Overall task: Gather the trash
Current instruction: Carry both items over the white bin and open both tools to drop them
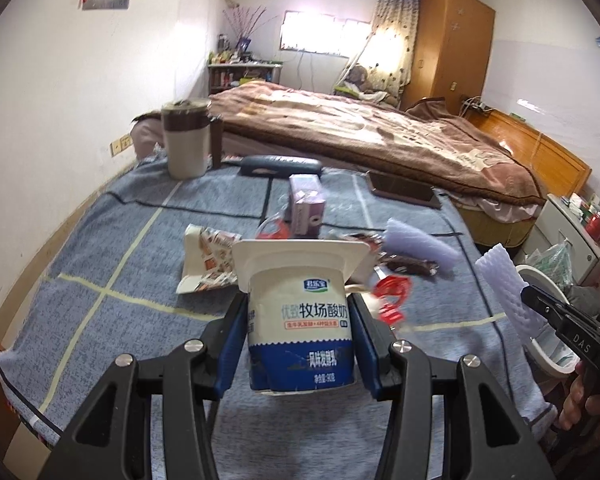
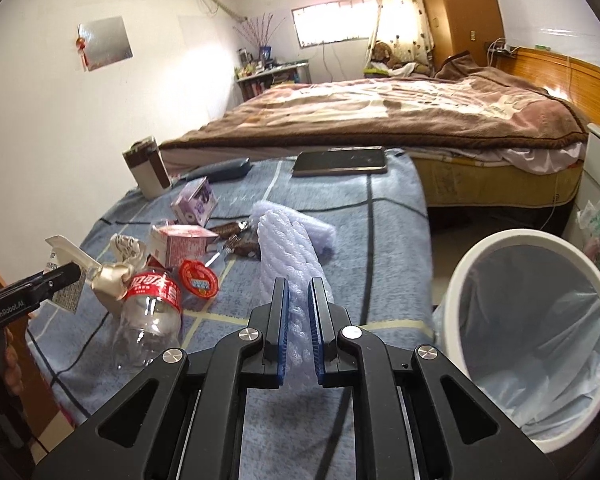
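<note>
My left gripper [image 1: 298, 304] is shut on a white and blue yogurt cup [image 1: 300, 320], held upright above the blue-grey tablecloth [image 1: 120, 248]. My right gripper [image 2: 298, 286] is shut on one end of a white foam net sleeve [image 2: 284, 248], whose far end reaches out over the cloth. To its right stands a white bin [image 2: 456, 280] lined with a pale bag. Loose trash lies on the cloth: a clear cola bottle [image 2: 152, 312], a red lid [image 2: 198, 280], a pink carton [image 2: 180, 240], a purple carton [image 2: 194, 202], a brown wrapper [image 2: 236, 236] and a second foam sleeve [image 2: 300, 220].
A tan and brown mug [image 1: 186, 140], a dark case [image 1: 280, 166] and a phone [image 2: 340, 162] sit at the table's far edge. A bed with a brown blanket [image 2: 380, 112] lies beyond. White cabinets and bags [image 1: 572, 236] stand to the right of the bin.
</note>
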Demonstrator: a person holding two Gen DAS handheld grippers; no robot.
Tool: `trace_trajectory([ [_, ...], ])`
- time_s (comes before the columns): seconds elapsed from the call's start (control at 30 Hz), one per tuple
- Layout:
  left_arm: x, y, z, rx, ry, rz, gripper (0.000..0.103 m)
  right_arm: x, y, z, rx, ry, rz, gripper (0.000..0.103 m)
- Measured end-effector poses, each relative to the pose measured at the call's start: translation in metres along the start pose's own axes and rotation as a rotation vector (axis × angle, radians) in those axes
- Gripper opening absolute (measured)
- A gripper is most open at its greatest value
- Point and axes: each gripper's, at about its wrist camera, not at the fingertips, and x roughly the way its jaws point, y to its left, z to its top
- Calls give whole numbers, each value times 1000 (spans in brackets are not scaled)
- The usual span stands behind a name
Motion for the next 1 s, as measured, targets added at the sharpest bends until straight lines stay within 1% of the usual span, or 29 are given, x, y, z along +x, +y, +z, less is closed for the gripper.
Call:
trace_trajectory([
  [0.17, -2, -24, 6, 30, -5, -44, 51, -12, -11, 1, 28, -26, -18, 13],
  [0.3, -2, -52, 12, 61, -17, -102, 51, -23, -25, 1, 51, -51, -47, 13],
  [0.4, 1, -78, 14, 89, -11, -151, 51, -31, -38, 1, 71, -64, -72, 13],
  [0.5, 6, -107, 14, 124, -1, -201, 51, -37, -52, 0, 92, -70, -109, 13],
  [0.67, 17, -160, 13, 178, 31, -320, 51, -46, -78, -3, 136, -76, -174, 13],
  [0.83, 23, -207, 10, 230, 53, -395, 51, -56, -101, -6, 164, -76, -247, 13],
  [1.0, 36, -250, 3, 285, 93, -445, 51, -58, -124, -12, 196, -61, -309, 13],
])
